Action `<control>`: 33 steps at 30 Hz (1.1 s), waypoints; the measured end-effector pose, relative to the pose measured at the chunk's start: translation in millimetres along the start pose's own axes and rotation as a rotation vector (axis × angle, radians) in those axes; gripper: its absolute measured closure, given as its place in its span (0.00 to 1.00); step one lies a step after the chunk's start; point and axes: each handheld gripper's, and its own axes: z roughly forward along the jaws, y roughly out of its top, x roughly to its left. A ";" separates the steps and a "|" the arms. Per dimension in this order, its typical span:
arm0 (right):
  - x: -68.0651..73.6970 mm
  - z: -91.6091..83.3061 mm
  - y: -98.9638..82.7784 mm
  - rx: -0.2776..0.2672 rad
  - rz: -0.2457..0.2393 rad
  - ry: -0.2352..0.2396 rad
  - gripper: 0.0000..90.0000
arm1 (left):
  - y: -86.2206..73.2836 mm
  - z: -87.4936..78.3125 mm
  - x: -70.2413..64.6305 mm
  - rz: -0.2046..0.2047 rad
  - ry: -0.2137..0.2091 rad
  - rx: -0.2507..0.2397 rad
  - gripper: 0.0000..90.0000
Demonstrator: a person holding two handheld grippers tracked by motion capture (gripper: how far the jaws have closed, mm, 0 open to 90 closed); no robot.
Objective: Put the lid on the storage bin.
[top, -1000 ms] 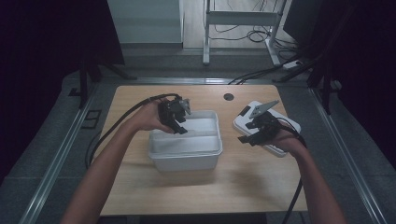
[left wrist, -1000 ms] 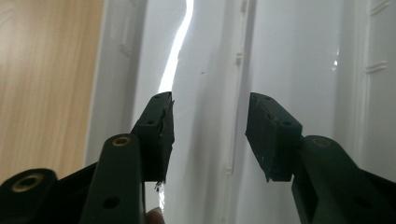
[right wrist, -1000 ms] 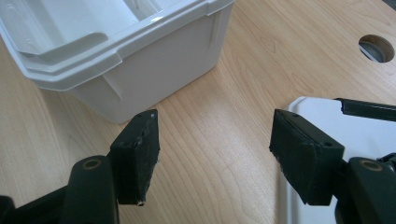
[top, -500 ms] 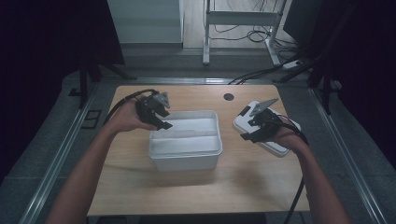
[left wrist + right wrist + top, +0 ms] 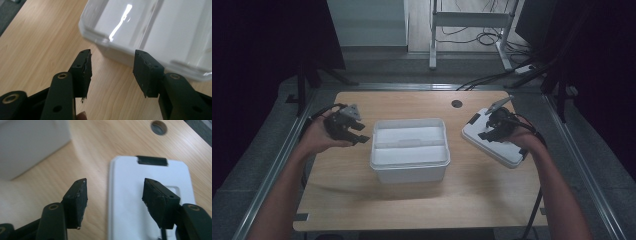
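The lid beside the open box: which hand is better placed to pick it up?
Right. The right gripper hovers over the white lid, jaws open astride its edge. The left gripper sits left of the box, far from the lid.

A container [image 5: 409,149] is set at the middle of the tabletop [image 5: 362,205]. Its lid [image 5: 495,144] is laid flat toward the right edge, well apart from it. A cable hole [image 5: 456,103] is placed near the far edge, between them.
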 end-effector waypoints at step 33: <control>-63.2 68.6 -26.7 0.308 -0.023 -0.142 0.88 | -95.3 73.1 5.0 -0.194 -0.035 0.029 0.56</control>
